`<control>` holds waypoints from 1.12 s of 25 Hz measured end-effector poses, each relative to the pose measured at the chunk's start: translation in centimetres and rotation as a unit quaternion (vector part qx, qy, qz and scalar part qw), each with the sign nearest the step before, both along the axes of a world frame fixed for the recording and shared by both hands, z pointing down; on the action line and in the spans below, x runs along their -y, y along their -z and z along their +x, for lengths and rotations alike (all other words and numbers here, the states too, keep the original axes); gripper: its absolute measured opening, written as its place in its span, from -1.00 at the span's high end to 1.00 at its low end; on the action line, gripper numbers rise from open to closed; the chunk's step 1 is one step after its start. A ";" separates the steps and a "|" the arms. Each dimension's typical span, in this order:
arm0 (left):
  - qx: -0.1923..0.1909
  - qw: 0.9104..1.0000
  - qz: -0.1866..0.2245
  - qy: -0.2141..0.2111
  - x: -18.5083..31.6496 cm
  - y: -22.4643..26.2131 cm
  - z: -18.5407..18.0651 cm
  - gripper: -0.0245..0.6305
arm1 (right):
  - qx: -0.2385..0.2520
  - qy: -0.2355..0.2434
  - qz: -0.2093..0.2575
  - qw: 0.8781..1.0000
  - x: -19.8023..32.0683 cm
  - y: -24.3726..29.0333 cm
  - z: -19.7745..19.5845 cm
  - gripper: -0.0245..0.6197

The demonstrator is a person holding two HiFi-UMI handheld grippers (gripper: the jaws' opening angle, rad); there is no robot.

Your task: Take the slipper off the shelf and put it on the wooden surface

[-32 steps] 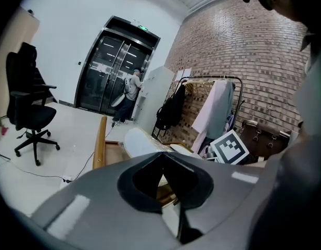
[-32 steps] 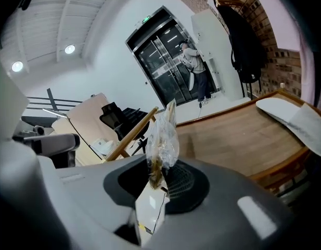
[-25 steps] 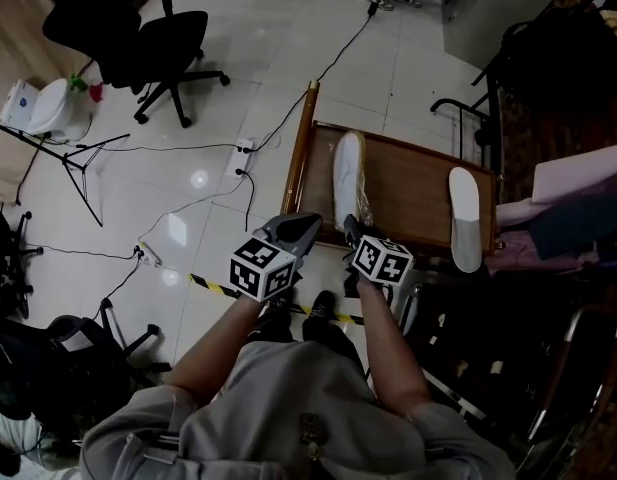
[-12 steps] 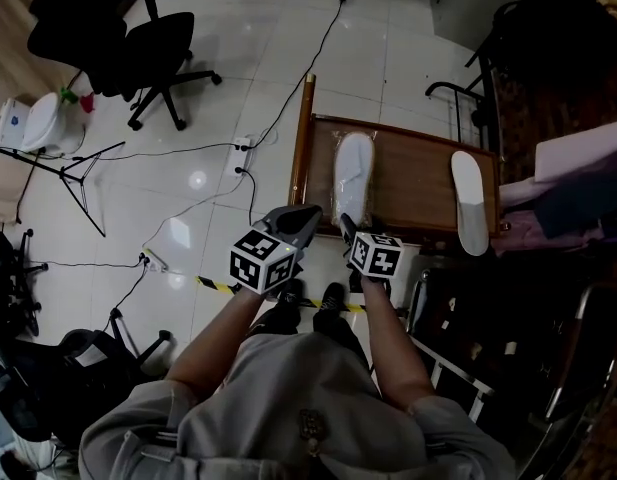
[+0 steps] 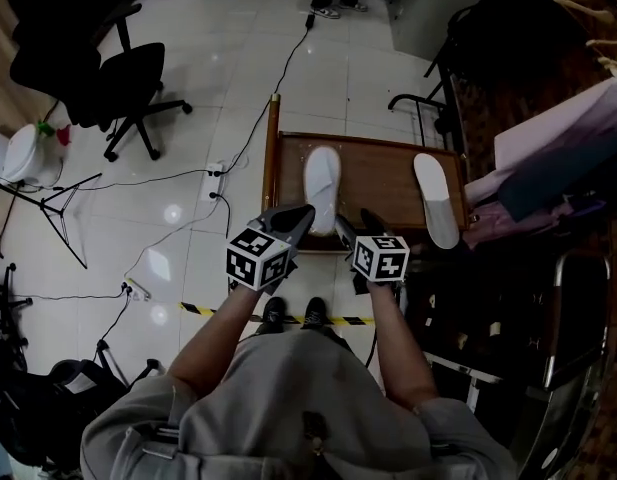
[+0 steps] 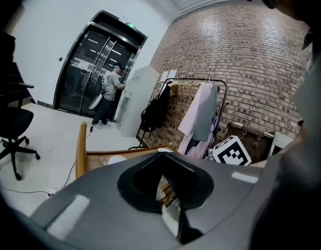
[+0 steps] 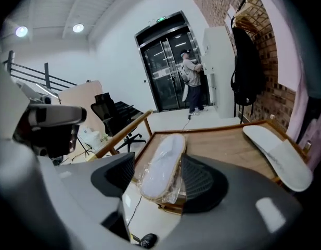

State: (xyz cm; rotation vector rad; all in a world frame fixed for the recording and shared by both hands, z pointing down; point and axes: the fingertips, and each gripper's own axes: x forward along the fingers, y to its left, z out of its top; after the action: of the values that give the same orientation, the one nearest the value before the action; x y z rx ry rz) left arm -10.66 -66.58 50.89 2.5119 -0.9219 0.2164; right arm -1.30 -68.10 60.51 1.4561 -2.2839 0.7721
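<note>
A white slipper (image 5: pixel 321 186) in clear plastic wrap lies on the wooden surface (image 5: pixel 378 173), near its left rail. In the right gripper view the slipper (image 7: pixel 160 165) rests lengthwise on the wood (image 7: pixel 222 145) between the jaws, whose pads stand clear of it. My right gripper (image 5: pixel 355 225) hovers at the slipper's near end, and its jaws are opening. A second white slipper (image 5: pixel 436 199) lies at the right edge of the board. My left gripper (image 5: pixel 293 223) hangs beside the right one, shut and holding nothing.
A black office chair (image 5: pixel 98 78) stands at the far left, with cables and a power strip (image 5: pixel 216 171) on the tiled floor. Garments (image 5: pixel 548 158) hang at the right above a dark metal rack (image 5: pixel 508 348). A person (image 7: pixel 190 82) stands at the glass doors.
The right gripper's jaws have spread and let go of the wrapped slipper, which now rests on the wood. Both grippers have drawn back slightly toward me.
</note>
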 end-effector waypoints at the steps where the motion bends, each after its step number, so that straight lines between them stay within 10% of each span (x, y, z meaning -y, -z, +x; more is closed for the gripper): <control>1: -0.002 1.000 0.007 -0.002 0.2 0.5 0.3 0.91 | 0.003 0.004 0.011 1.000 0.1 1.3 0.3 0.18; 11: -0.020 0.998 0.058 -0.012 0.6 5.7 1.7 0.91 | 0.043 0.028 0.145 0.988 0.2 13.5 0.8 0.87; 28: -0.021 0.996 0.081 -0.013 0.9 8.7 1.4 0.91 | 0.074 0.085 0.210 0.971 -0.3 20.3 -1.1 0.92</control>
State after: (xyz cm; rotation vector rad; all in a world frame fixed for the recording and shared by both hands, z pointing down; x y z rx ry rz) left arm -9.24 -67.46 42.21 2.6680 -0.9236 0.0989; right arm -2.40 -67.82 40.23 1.3740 -2.7693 0.3689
